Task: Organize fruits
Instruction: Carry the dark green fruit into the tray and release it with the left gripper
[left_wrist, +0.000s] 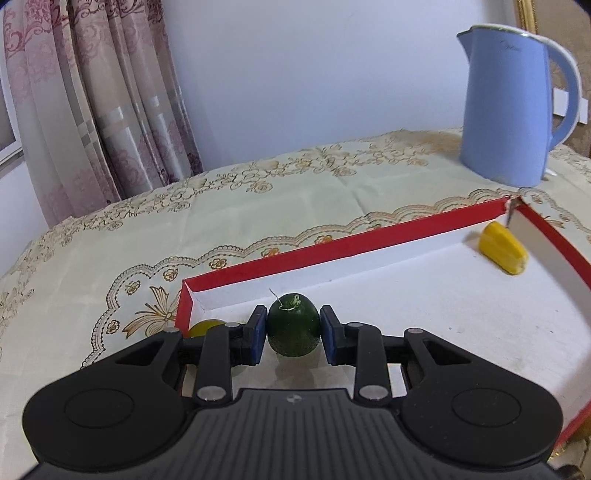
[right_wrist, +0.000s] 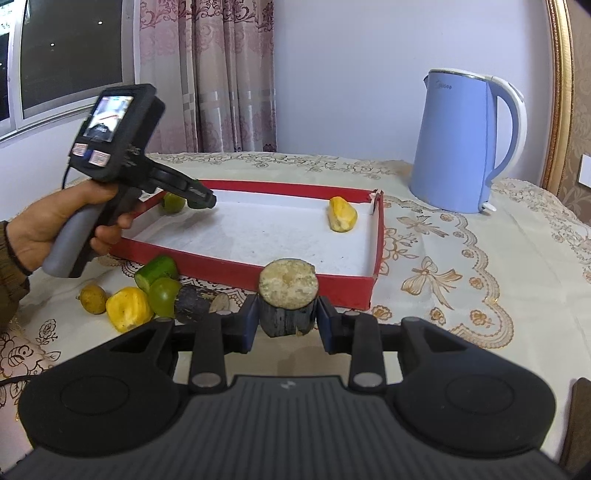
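My left gripper (left_wrist: 293, 330) is shut on a dark green round fruit (left_wrist: 293, 321) with a thin stem, held low over the left end of the red-walled, white-floored box (left_wrist: 332, 246). In the right wrist view a hand holds that left gripper (right_wrist: 202, 197) over the box's (right_wrist: 229, 274) far left corner; the fruit it holds is hidden there. A yellow-green fruit (left_wrist: 207, 326) (right_wrist: 173, 203) lies in that corner. A yellow fruit piece (left_wrist: 503, 249) (right_wrist: 342, 214) lies in the far right corner. My right gripper (right_wrist: 284, 326) is shut on a dark stub with a pale cut top (right_wrist: 288, 295), just before the box's near wall.
Loose fruit lies on the tablecloth left of my right gripper: a small yellow fruit (right_wrist: 92, 298), a yellow chunk (right_wrist: 129, 308), a green cut piece (right_wrist: 157, 272), a green round fruit (right_wrist: 164, 297) and a dark piece (right_wrist: 194, 304). A blue kettle (left_wrist: 513, 107) (right_wrist: 458, 147) stands behind the box.
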